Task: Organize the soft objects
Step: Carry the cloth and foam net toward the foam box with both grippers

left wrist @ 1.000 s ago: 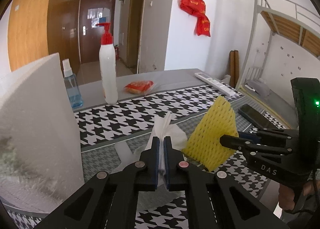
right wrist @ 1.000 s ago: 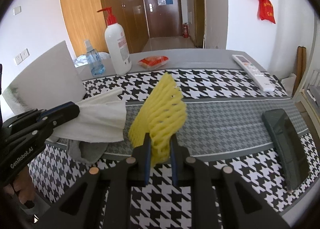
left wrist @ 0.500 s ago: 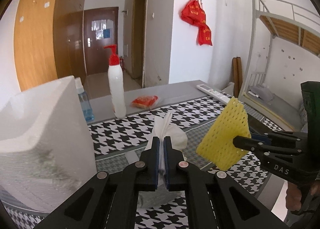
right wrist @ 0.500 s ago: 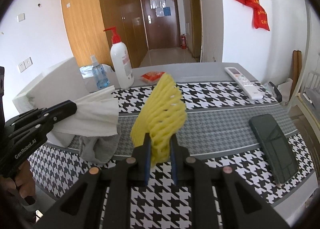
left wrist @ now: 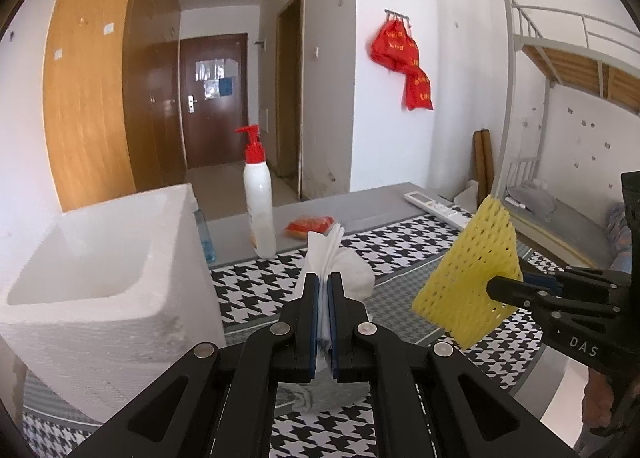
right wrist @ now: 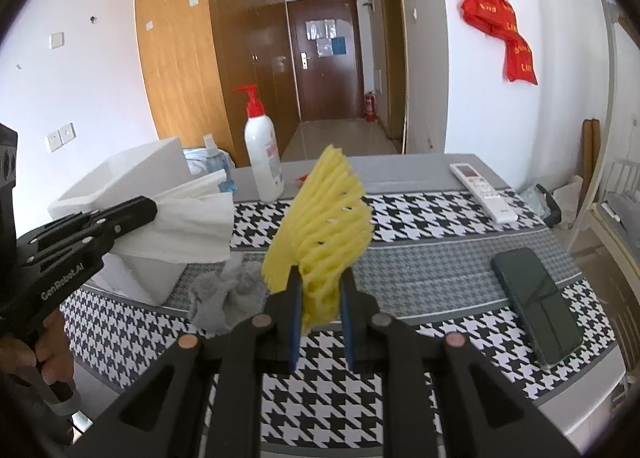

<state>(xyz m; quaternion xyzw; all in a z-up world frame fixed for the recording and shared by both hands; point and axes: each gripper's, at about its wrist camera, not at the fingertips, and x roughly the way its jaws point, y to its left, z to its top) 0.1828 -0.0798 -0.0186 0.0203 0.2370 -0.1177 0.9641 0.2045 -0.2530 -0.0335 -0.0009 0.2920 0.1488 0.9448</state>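
Observation:
My left gripper (left wrist: 323,282) is shut on a folded white tissue (left wrist: 326,254), held up in the air over the table; in the right wrist view the left gripper (right wrist: 150,206) clamps that white tissue (right wrist: 188,224) beside the foam box. My right gripper (right wrist: 320,278) is shut on a yellow foam net (right wrist: 324,234), lifted above the houndstooth cloth; from the left wrist view the right gripper (left wrist: 494,286) holds the yellow net (left wrist: 470,278) at the right. A white foam box (left wrist: 92,274) stands open-topped at the left. A crumpled grey cloth (right wrist: 224,298) lies on the table by the box.
A white pump bottle (right wrist: 262,154) with a red top, a blue spray bottle (right wrist: 214,156) and a red packet (left wrist: 310,226) stand at the back. A remote (right wrist: 482,192) and a dark phone (right wrist: 534,304) lie at the right. A person's hand (right wrist: 24,358) grips the left handle.
Both grippers have risen with their loads, the tissue and the yellow net now higher over the table. The foam box's open top has come into view. Neither grip has changed.

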